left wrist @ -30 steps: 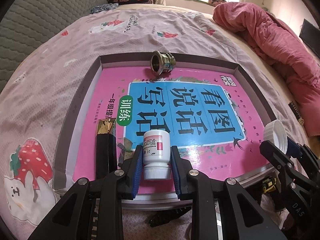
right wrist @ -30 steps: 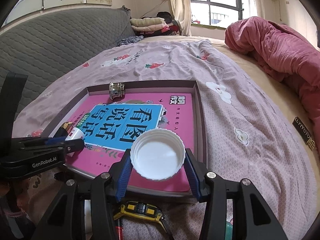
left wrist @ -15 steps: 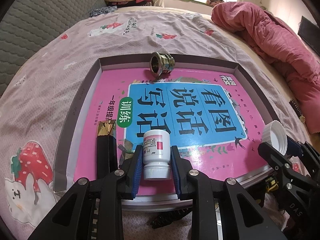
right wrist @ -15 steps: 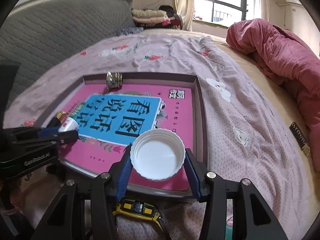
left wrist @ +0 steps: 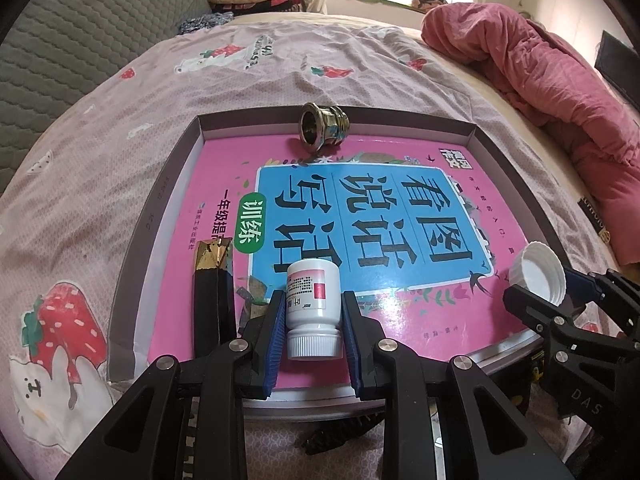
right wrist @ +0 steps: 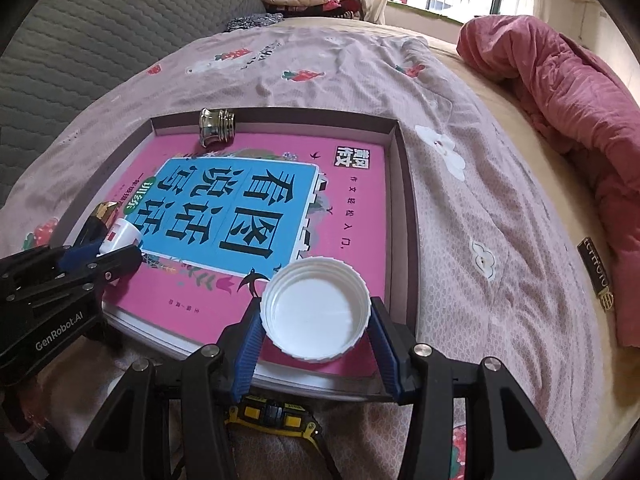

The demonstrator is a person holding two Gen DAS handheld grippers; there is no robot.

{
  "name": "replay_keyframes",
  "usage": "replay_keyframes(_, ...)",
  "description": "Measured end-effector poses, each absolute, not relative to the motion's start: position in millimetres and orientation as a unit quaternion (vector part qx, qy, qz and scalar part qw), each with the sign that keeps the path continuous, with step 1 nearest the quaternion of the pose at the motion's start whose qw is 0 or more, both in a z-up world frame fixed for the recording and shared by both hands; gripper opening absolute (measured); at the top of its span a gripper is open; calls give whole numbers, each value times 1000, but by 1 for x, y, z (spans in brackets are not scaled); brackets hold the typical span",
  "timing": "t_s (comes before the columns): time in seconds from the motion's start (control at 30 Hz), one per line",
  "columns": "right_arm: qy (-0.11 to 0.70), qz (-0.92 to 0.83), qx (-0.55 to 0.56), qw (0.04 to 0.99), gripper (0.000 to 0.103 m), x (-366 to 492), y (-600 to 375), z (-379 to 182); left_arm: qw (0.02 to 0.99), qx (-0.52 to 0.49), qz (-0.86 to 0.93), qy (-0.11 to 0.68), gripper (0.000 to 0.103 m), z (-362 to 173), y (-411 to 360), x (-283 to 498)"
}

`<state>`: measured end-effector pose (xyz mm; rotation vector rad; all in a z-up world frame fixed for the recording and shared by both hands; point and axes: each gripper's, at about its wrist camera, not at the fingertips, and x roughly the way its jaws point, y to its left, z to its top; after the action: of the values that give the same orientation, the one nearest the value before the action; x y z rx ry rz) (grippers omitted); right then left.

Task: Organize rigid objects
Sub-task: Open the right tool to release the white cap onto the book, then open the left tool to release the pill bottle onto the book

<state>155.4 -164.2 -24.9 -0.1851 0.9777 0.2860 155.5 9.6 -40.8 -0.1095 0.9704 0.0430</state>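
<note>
**2 round plastic pieces held over a soft bed: where slips could start**

The left hand-held gripper (left wrist: 313, 326) is closed on a white pill bottle (left wrist: 313, 307), its blue pads pressing the bottle's sides with the cap end toward the camera. The bottle hangs over the near edge of the tray (left wrist: 160, 196), just beside a black and gold box (left wrist: 213, 300) that lies along the tray's left edge. The right hand-held gripper (right wrist: 315, 330) clamps a wide white lid (right wrist: 315, 309), open side up, over the tray's near right corner.

The pink book (left wrist: 360, 208) fills almost the whole tray floor, and a metal fitting (left wrist: 323, 130) lies on its side against the far edge.

Likely risks, judging from this layout:

1. The bottle is smooth and round, gripped only at 2 narrow lines. A tilt or a loosened squeeze could let it rotate or slide out.
2. If released on its side, it may roll across the glossy cover, since the bed beneath is soft and the tray may not sit level.
3. The lid is shallow and ribbed, held near its widest span. A small twist could pop it free, and it might drop outside the near rim onto the yellow and black tool (right wrist: 276, 416) lying on the bedding below.
4. Lowering the bottle carelessly could nudge the box beside it.
</note>
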Motion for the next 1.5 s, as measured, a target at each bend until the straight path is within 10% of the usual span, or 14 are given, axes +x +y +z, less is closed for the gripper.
replay_keyframes(1.5,366,179,-3,913,62,118,-200,-1,870,-74,19,487,28,-36,21,145)
